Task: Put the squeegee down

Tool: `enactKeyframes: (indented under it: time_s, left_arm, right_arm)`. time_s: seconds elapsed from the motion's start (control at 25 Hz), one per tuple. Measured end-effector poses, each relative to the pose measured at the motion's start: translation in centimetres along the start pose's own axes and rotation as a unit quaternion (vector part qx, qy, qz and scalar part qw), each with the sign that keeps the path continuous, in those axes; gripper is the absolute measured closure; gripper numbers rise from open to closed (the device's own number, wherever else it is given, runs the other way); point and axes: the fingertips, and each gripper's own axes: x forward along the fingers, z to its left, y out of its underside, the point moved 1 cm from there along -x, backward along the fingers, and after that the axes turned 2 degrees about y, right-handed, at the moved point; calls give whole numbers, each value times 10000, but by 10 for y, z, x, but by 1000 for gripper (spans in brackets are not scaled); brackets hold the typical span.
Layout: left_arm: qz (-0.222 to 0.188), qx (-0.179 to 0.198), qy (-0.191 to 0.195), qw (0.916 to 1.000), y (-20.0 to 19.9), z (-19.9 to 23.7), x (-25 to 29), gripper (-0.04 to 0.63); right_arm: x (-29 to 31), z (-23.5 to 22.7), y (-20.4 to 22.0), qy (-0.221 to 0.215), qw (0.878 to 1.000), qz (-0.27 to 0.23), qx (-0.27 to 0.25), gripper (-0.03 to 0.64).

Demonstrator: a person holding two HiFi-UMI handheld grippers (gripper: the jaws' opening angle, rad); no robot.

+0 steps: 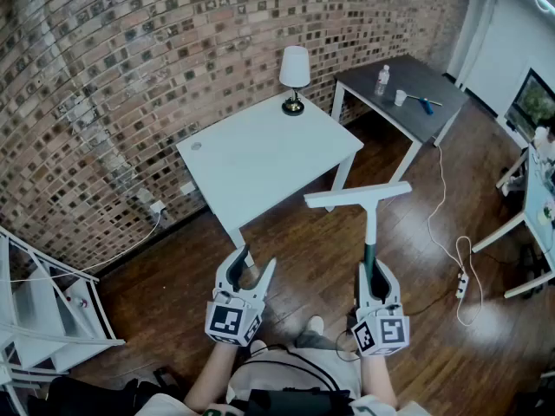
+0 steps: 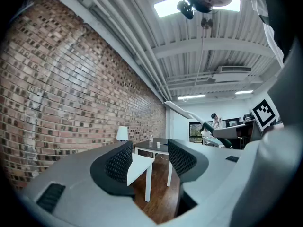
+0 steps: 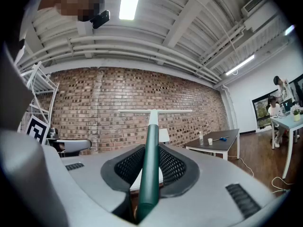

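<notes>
A squeegee (image 1: 368,211) with a dark green handle and a white T-shaped blade is held level above the wooden floor, its blade reaching towards the white table's (image 1: 260,159) near right corner. My right gripper (image 1: 373,277) is shut on the handle, which the right gripper view shows as the squeegee (image 3: 150,145) pinched between both pads. My left gripper (image 1: 251,271) hovers beside it, open, with nothing between its fingers. In the left gripper view my left gripper (image 2: 150,157) points at the table, and the squeegee (image 2: 191,117) crosses at the right.
A white lamp (image 1: 295,78) stands at the white table's far corner. A dark table (image 1: 434,107) behind it carries a bottle (image 1: 381,80), a cup and a blue tool. A power strip and cable (image 1: 451,263) lie on the floor at right. A white shelf (image 1: 39,315) stands at left.
</notes>
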Motion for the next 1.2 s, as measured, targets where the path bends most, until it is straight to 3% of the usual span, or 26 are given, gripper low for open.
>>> enactKeyframes:
  time_s: [0.28,0.6,0.92,1.2]
  left_arm:
    - [13,-129,-103,9999,-11,-47,82,360]
    - [267,-20,-356,9990,2,-60,130,360]
    - [234,-111,-513,9984,18,-7,194,360]
    - [10,-63,-745,9972,26,80,275,360]
  right_arm:
    - [34,-92,-18,-65,9997,-229,76,505]
    - [71,-141,0,-253,9989,58,402,505]
    - [150,-145,8,-456,9986,86,269,503]
    - [274,-137,15,-667,9974,263,65,505]
